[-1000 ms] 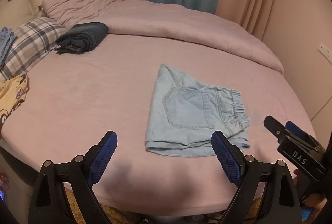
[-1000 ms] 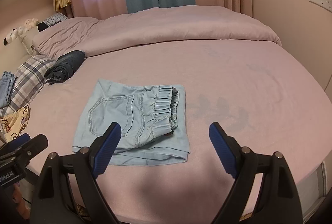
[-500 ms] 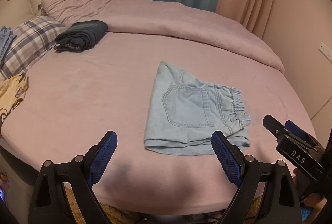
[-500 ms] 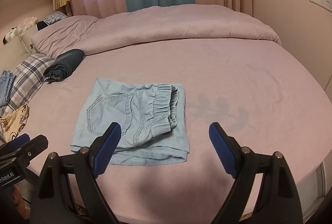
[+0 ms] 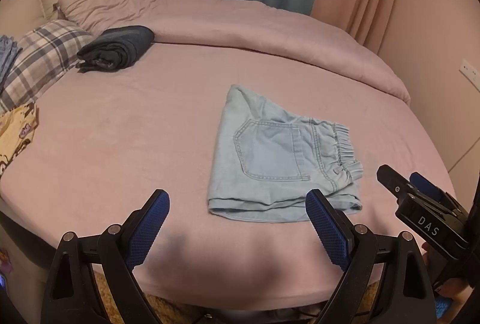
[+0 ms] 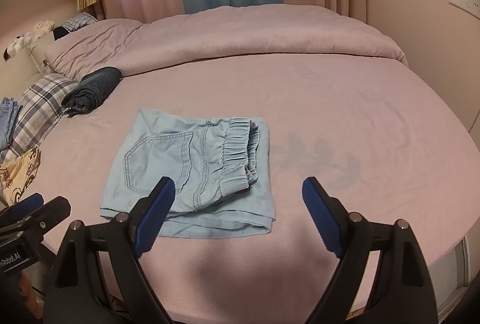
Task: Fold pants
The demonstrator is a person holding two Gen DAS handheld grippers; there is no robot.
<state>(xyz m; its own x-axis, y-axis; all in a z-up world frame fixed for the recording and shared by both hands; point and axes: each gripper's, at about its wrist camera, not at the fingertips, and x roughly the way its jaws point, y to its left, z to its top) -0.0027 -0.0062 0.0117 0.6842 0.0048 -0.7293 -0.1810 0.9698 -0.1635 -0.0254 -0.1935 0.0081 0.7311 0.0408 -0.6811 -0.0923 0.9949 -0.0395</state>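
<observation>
Light blue denim pants (image 5: 279, 162) (image 6: 192, 171) lie folded into a flat square on the pink bed sheet (image 5: 135, 149), back pocket up and the elastic waistband bunched on the right side. My left gripper (image 5: 237, 201) hovers open near the bed's front edge, with its right finger just in front of the folded pants' near hem. My right gripper (image 6: 238, 189) is open too, nothing between its blue pads, above the pants' near right corner. Each gripper shows at the edge of the other's view.
A rolled dark garment (image 5: 117, 49) lies at the back left beside a plaid pillow (image 5: 42, 59). A rumpled pink duvet (image 5: 255, 23) covers the bed's far side. A yellow printed cloth (image 5: 16, 131) lies at the left edge. Curtains hang behind, and a wall socket (image 6: 463, 1) is on the right.
</observation>
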